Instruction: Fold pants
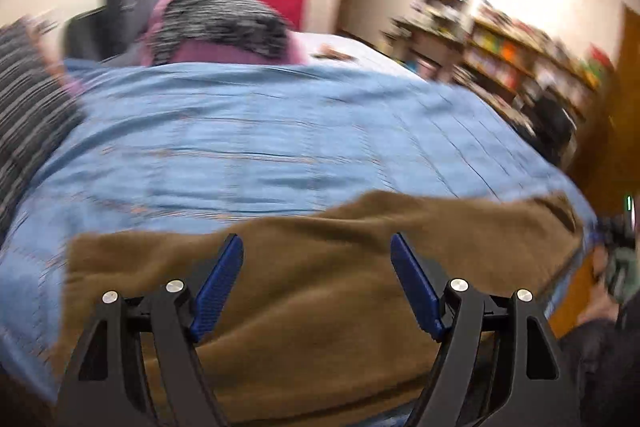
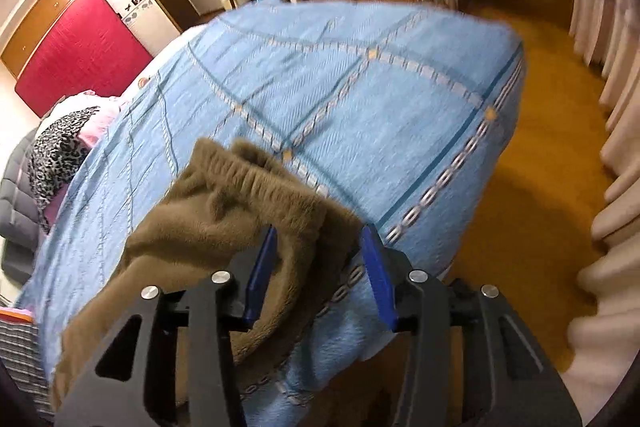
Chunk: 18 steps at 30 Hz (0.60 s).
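The fuzzy brown fleece pants (image 1: 304,291) lie on the bed's light blue patterned cover (image 1: 256,139). The left gripper (image 1: 317,247) and right gripper (image 2: 320,239) hover above the pants, jaws spread, pinching nothing.

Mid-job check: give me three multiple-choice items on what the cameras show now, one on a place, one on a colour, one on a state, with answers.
1. Where do the pants lie?
A. on the bedspread
B. on the floor
C. on the shelves

2. What colour are the pants?
A. red
B. brown
C. white

3. How does the left gripper stand?
A. shut on the pants
B. shut on nothing
C. open

Answers: 1 A, brown cloth is spread over the blue bedspread; 2 B, the fleece looks brown in both views; 3 C, its blue fingers stand wide apart, gripping nothing.
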Each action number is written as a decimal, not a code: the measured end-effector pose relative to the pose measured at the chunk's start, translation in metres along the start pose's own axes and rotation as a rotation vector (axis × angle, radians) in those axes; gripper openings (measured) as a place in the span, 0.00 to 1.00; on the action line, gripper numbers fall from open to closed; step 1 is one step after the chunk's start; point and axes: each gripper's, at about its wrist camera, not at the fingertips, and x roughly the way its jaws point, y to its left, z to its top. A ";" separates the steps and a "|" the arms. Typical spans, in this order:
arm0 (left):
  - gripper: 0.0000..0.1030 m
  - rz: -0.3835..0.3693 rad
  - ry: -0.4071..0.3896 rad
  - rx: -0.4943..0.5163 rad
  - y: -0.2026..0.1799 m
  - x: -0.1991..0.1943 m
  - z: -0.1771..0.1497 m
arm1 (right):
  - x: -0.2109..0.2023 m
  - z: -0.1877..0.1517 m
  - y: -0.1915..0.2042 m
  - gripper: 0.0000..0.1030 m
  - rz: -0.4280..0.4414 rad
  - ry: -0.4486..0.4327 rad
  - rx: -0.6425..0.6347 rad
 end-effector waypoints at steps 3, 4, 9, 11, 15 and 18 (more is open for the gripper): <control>0.73 -0.038 0.048 0.079 -0.033 0.028 -0.006 | -0.005 0.003 0.005 0.44 0.002 -0.040 -0.041; 0.73 -0.048 0.066 0.082 -0.038 0.035 -0.008 | -0.004 0.004 0.010 0.44 0.004 -0.042 -0.057; 0.73 -0.110 0.121 0.037 -0.051 0.057 -0.023 | 0.011 0.002 0.048 0.44 0.037 -0.036 -0.166; 0.73 -0.126 0.150 0.042 -0.056 0.062 -0.030 | 0.017 0.001 0.063 0.44 0.056 -0.036 -0.207; 0.73 -0.134 0.216 0.060 -0.063 0.071 -0.047 | 0.033 -0.002 0.088 0.44 0.083 -0.026 -0.284; 0.73 -0.125 0.268 0.064 -0.061 0.077 -0.060 | 0.049 -0.003 0.093 0.44 0.061 -0.009 -0.314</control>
